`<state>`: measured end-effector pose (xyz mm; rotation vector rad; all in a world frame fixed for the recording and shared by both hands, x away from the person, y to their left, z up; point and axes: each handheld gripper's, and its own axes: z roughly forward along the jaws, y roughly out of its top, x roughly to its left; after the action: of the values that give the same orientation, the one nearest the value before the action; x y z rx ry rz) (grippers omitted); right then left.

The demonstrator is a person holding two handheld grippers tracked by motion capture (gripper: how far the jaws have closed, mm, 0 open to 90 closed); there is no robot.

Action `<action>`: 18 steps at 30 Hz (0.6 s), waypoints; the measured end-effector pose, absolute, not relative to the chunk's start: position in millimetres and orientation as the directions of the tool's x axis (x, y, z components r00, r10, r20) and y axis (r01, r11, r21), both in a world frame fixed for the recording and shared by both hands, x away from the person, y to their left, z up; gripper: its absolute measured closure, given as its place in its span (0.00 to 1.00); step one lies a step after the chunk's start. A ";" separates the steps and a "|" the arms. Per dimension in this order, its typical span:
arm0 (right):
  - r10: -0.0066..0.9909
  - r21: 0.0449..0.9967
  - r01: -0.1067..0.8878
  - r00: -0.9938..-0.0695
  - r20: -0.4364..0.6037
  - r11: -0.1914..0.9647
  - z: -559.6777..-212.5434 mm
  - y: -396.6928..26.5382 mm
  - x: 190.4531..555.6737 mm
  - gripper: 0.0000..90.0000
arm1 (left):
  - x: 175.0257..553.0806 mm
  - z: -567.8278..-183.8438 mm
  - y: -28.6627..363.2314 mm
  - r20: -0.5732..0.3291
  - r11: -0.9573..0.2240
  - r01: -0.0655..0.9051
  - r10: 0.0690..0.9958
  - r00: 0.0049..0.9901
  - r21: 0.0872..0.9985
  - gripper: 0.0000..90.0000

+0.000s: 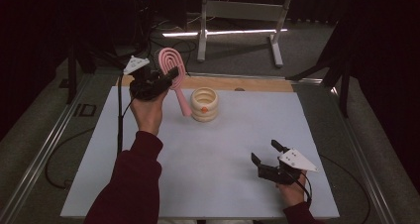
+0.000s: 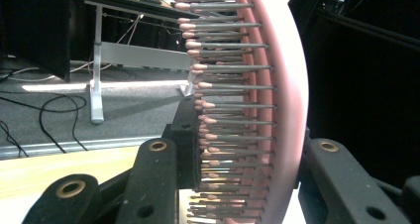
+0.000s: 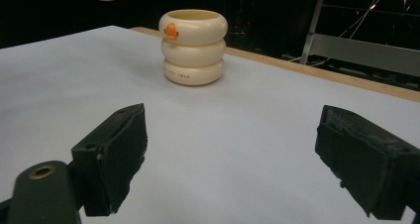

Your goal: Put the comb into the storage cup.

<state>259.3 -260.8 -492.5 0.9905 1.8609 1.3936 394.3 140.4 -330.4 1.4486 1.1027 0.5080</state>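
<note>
Above table: left gripper (image 1: 166, 78) clenches hairbrush (image 1: 174, 70) | bristles (image 2: 233, 105) close-up | right gripper (image 1: 265, 157) released

Pink hairbrush (image 1: 174, 75), looped oval head with rows of grey pins tipped pink (image 2: 233, 105), slim handle. Held off the table by its head, head up toward 11 o'clock, handle slanting down toward 5 o'clock, its tip just beside a cream cup. Cup (image 1: 204, 104) of three stacked rings, small orange mark on the side, upright near the table's 12 o'clock edge.
</note>
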 end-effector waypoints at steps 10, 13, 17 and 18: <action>0.842 0.963 0.212 -0.539 -0.029 0.169 -493.0 -260.8 259.5 0.14 | 399.1 -329.3 139.2 -0.269 0.124 0.329 0.856 0.443 0.936 0.72; 0.841 0.962 0.214 -0.540 -0.029 0.171 -493.2 -260.5 259.6 0.14 | 399.7 -328.9 139.7 -0.273 0.132 0.326 0.857 0.438 0.936 0.71; 0.840 0.963 0.212 -0.542 -0.029 0.169 -492.9 -260.3 259.3 0.14 | 401.2 -330.1 138.6 -0.266 0.124 0.326 0.859 0.438 0.937 0.71; 0.840 0.963 0.211 -0.543 -0.028 0.168 -492.9 -260.4 259.4 0.14 | 401.7 -330.5 138.1 -0.265 0.123 0.326 0.859 0.438 0.937 0.72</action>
<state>259.4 -260.4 -492.9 0.9916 1.8684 1.3963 401.7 138.1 -330.5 1.4523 1.1171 0.5396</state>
